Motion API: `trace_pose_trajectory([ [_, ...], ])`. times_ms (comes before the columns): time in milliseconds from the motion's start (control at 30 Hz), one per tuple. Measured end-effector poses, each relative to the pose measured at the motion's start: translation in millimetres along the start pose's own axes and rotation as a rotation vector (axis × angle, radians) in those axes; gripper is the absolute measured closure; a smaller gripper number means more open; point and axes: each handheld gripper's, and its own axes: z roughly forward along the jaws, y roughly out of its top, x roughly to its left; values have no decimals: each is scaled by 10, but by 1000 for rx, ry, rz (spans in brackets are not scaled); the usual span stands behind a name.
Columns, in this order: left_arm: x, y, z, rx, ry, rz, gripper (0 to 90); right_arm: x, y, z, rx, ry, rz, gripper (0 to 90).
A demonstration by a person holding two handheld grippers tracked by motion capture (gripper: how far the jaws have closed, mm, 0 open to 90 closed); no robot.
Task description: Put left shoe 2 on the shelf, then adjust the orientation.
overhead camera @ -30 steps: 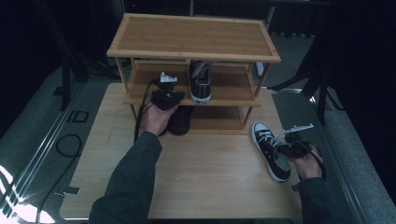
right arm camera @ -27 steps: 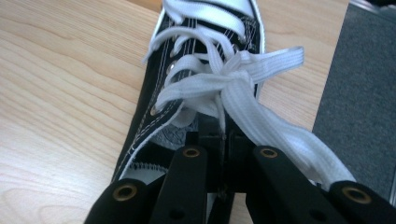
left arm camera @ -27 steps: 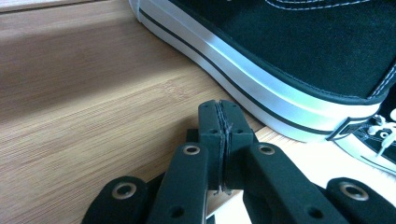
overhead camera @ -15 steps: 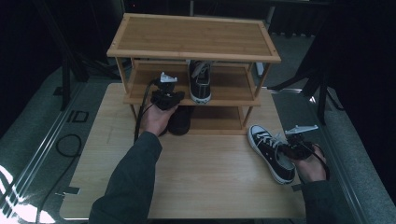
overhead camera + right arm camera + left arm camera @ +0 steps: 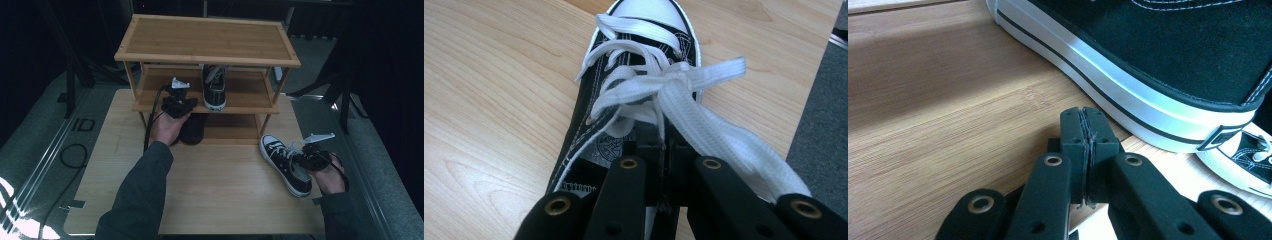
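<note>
A black canvas sneaker (image 5: 286,164) with white laces lies on the table's right side. My right gripper (image 5: 309,159) sits at its ankle end. In the right gripper view its jaws are shut (image 5: 664,142) on the sneaker's (image 5: 624,100) tongue among the laces, and one lace trails over the right jaw. A second black sneaker (image 5: 214,87) stands on the middle shelf of a bamboo rack (image 5: 150,37), heel to the front. My left gripper (image 5: 178,103) rests at that shelf's front edge, left of this sneaker (image 5: 1158,55), shut (image 5: 1088,125) with nothing in it.
The rack has three levels and its top is bare. A dark object (image 5: 193,128) sits on the bottom shelf under my left hand. Cables trail off the table's left edge (image 5: 70,150). Dark floor borders the table on the right (image 5: 824,100).
My right gripper and the sneaker it holds have shifted slightly to the left on the table. The left hand has stayed at the shelf.
</note>
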Motion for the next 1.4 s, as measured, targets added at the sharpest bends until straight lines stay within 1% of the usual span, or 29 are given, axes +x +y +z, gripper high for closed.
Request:
trace_pose_trajectory([
  [100,0,-1,0,-1,0,-1,886,28,23,-4,-3,5,-12,881],
  [367,3,-3,0,-2,-2,-1,885,80,80,-11,-14,45,-48,880],
  [533,0,-4,-1,-3,0,-1,885,104,106,1,-17,50,-58,880],
  [567,0,-3,0,-2,0,0,885,130,137,10,-18,58,-70,880],
  [600,1,-3,-1,-2,-1,0,885,138,145,10,-21,61,-71,880],
  [700,2,-2,0,-1,-2,2,885,167,181,2,-28,73,-92,880],
  [867,3,-4,0,-3,-2,2,885,214,263,-59,-40,117,-121,880],
  [933,3,-4,0,-3,-2,2,885,218,277,-72,-43,122,-124,880],
  [967,1,-4,0,-3,-1,2,885,239,324,-105,-50,129,-141,880],
  [1133,2,-2,0,-2,-2,2,885,305,415,-157,-49,123,-187,880],
  [1367,-2,-2,-1,-1,1,4,885,353,489,-239,-65,154,-225,880],
  [1400,-2,0,-1,0,1,5,885,363,496,-251,-66,159,-223,880],
])
